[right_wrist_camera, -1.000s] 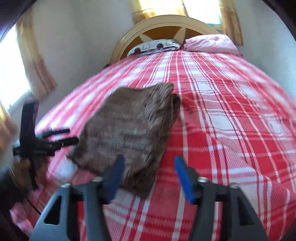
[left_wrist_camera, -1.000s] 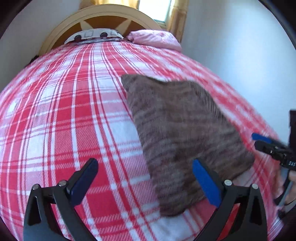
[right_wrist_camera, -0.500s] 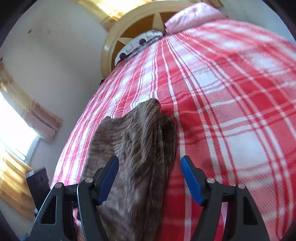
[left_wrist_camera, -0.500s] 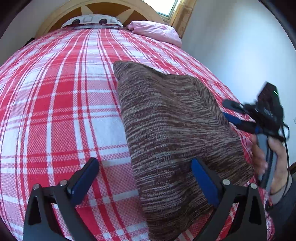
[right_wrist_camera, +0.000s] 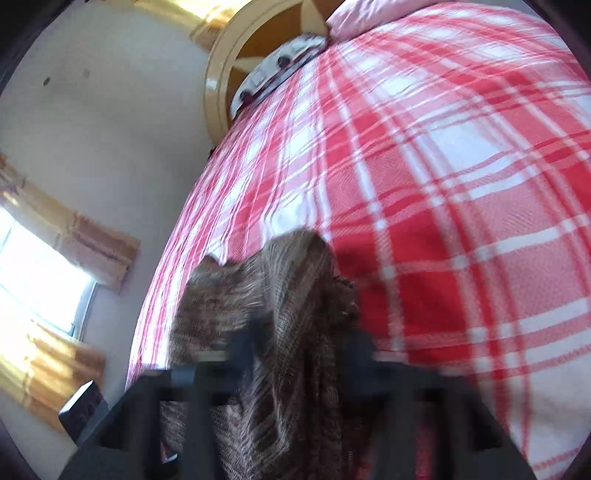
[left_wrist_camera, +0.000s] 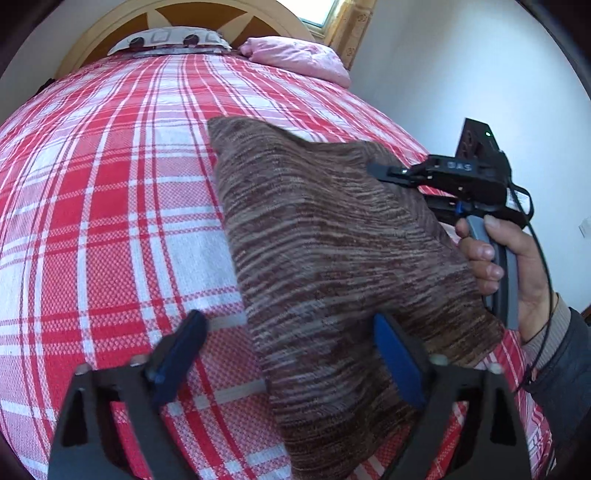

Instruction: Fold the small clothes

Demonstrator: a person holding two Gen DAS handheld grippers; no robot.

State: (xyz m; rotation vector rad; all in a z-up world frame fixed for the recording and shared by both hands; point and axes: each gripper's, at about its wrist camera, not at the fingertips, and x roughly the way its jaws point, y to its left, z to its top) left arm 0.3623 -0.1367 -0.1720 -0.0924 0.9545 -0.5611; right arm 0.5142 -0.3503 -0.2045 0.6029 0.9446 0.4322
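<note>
On the left we are holding the left tool [left_wrist_camera: 286,360] low over the red-and-white checked bedspread [left_wrist_camera: 110,206], its jaws still fairly wide but having just been narrowing; its right blue pad is lying against the near edge of the folded brown striped knit garment [left_wrist_camera: 332,266], the left pad is over bare bedspread, nothing clamped. The garment is lying on the bed's right half, one corner pointing toward the wooden headboard [left_wrist_camera: 110,33] and pink pillow [left_wrist_camera: 295,59].

Further right, the right tool [left_wrist_camera: 380,171] is reaching over the garment's far right edge. Its jaws have just been closing and, in its own blurred view, are looking narrow with knit fabric [right_wrist_camera: 288,332] bunched between them; we judge it is gripping that edge for the next fold.

A second ago the right tool was off at the bed's side, clear of the garment; now it is on it, and the left tool is sitting closer in.
</note>
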